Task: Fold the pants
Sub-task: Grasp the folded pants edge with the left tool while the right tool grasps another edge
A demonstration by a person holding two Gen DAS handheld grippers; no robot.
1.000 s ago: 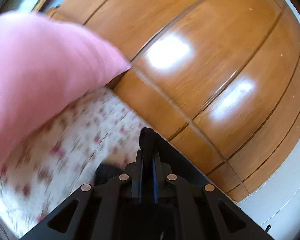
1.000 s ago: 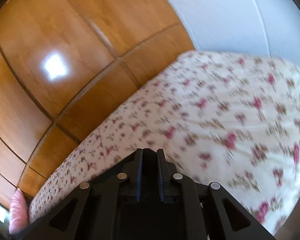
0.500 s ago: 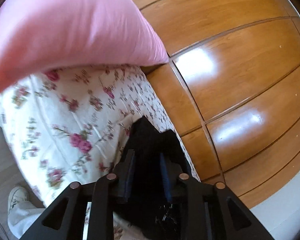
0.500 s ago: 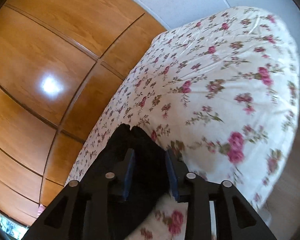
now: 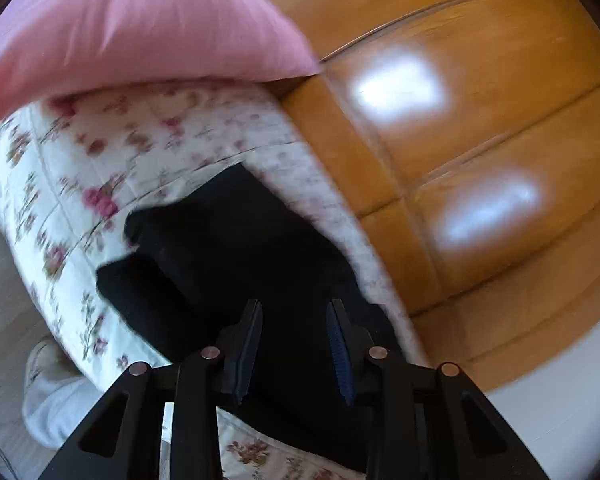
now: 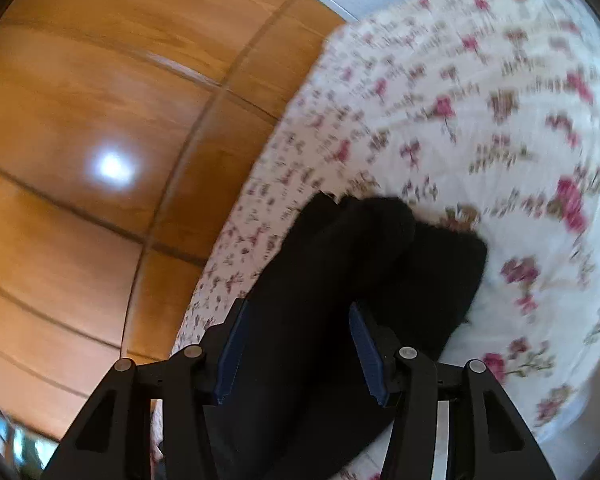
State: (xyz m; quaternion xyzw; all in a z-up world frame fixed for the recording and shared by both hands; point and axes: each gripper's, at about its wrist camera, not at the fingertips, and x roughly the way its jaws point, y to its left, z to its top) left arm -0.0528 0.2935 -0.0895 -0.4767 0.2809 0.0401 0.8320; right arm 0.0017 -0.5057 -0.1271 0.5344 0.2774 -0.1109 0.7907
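The black pants (image 5: 236,256) lie on the floral bedspread (image 5: 76,168), one end spread below the pink pillow. My left gripper (image 5: 294,308) is open just above this end, jaws apart with nothing between them. In the right wrist view the other end of the pants (image 6: 364,264) lies bunched on the bedspread (image 6: 480,120). My right gripper (image 6: 296,306) is open above it, jaws wide apart and empty. Both views are motion-blurred.
A pink pillow (image 5: 140,28) rests at the head of the bed. A glossy wooden wardrobe (image 5: 480,140) runs along the bed's far side and also shows in the right wrist view (image 6: 100,160). The person's white shoe (image 5: 44,364) is on the floor beside the bed.
Both grippers went from shut on the pants to open and let the cloth drop onto the bed. Both have pulled back, so more of the pants shows.
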